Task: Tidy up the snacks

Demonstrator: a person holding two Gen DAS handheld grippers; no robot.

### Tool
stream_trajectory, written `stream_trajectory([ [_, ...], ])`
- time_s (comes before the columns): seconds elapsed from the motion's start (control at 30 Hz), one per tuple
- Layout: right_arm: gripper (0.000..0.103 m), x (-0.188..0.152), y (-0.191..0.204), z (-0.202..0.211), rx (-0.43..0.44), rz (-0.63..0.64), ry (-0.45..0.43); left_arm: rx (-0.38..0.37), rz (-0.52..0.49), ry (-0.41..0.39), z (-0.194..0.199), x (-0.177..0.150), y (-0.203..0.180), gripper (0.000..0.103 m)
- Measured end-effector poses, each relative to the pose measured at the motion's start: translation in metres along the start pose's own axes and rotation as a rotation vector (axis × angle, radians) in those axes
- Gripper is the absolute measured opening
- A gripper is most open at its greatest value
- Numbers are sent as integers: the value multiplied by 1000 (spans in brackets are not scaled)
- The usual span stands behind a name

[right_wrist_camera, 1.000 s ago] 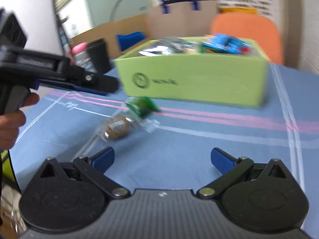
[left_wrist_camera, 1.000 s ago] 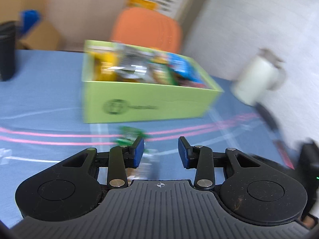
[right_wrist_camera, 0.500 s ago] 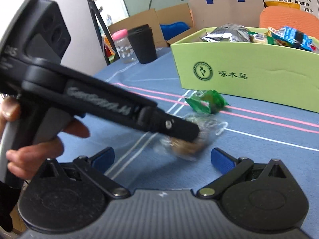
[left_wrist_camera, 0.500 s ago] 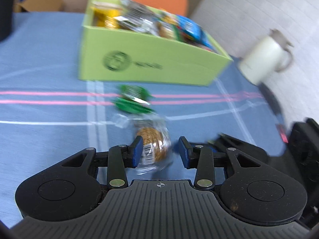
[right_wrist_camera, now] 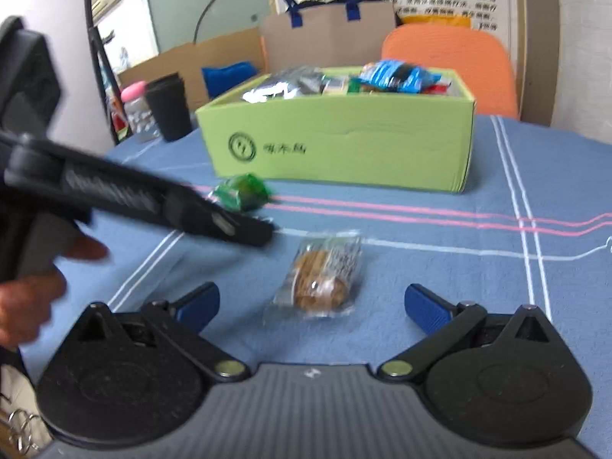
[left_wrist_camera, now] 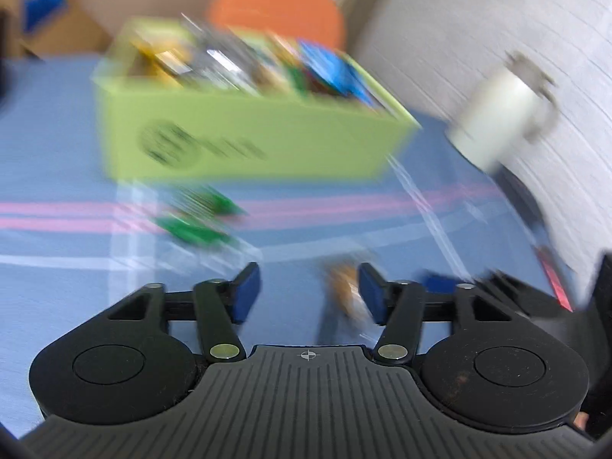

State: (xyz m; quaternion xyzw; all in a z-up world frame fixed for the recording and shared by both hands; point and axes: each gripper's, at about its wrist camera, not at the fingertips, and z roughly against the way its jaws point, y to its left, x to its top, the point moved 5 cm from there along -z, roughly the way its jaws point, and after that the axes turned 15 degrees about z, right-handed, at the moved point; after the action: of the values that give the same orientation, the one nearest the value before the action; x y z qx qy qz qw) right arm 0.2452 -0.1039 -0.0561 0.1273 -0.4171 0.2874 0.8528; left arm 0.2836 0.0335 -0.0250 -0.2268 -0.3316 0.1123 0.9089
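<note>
Because the clear-wrapped cookie packet (right_wrist_camera: 320, 276) lying on the blue tablecloth (right_wrist_camera: 478, 287) before the green snack box (right_wrist_camera: 344, 149) looks light, crinkly and brittle inside, the spread, empty right gripper (right_wrist_camera: 311, 300) should pinch its sealed edge, while the left gripper (left_wrist_camera: 308, 292) hangs parted, holding nothing.

On the tabletop (right_wrist_camera: 420, 267): a box (right_wrist_camera: 344, 153) at the back, packed with snacks (right_wrist_camera: 390, 76). Before its left corner, a small wrapped candy (right_wrist_camera: 241, 191). Nearer, between the spread right tongs (right_wrist_camera: 311, 302), a clear-wrapped cookie (right_wrist_camera: 321, 275). Left of both, the left tongs (left_wrist_camera: 308, 292), raised above the cloth. Left of the box, a cup (right_wrist_camera: 168, 109) and a jar (right_wrist_camera: 134, 111); behind it, a chair (right_wrist_camera: 451, 61).
</note>
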Motion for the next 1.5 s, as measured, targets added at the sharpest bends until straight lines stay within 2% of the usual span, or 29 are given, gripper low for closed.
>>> stream_trajectory([
  [0.1,103,6,4,-11,-8,4,-1,102,-36,-76,4,23,15,48],
  [0.2,103,6,4,-20,-27,8,20,159,-108,-51,-19,33,20,47],
  [0.3,103,5,3,-25,-41,13,41,179,-131,4,-45,32,25,39],
  [0.37,103,5,4,-24,-43,15,42,174,-136,27,-56,32,28,39],
  [0.6,99,5,4,-27,-73,32,62,180,-158,21,-63,36,32,37],
  [0.73,89,1,8,-27,-107,68,70,213,-200,10,-69,35,27,37],
  [0.8,67,1,10,-24,-120,99,41,239,-242,-8,-69,32,24,16],
  [0.83,50,1,8,-22,-120,89,33,230,-231,3,-67,31,23,14],
  [0.87,45,0,8,-20,-128,92,37,210,-210,16,-64,30,24,12],
  [0.97,43,-2,6,-9,-87,55,28,126,-129,61,-49,23,29,12],
  [1.03,43,-3,4,1,-44,5,4,58,-68,89,-35,19,36,12],
  [1.13,43,5,1,12,26,-54,-29,10,-32,94,-12,17,42,12],
  [1.27,44,39,-9,20,98,-77,-108,-49,-21,67,19,35,38,12],
  [1.37,44,81,-21,17,73,-12,-167,-69,-33,3,31,71,28,12],
  [1.43,44,102,-30,8,39,29,-162,-51,-47,-54,34,96,25,12],
  [1.5,62,107,-30,9,17,66,-162,-42,-55,-80,33,112,24,12],
])
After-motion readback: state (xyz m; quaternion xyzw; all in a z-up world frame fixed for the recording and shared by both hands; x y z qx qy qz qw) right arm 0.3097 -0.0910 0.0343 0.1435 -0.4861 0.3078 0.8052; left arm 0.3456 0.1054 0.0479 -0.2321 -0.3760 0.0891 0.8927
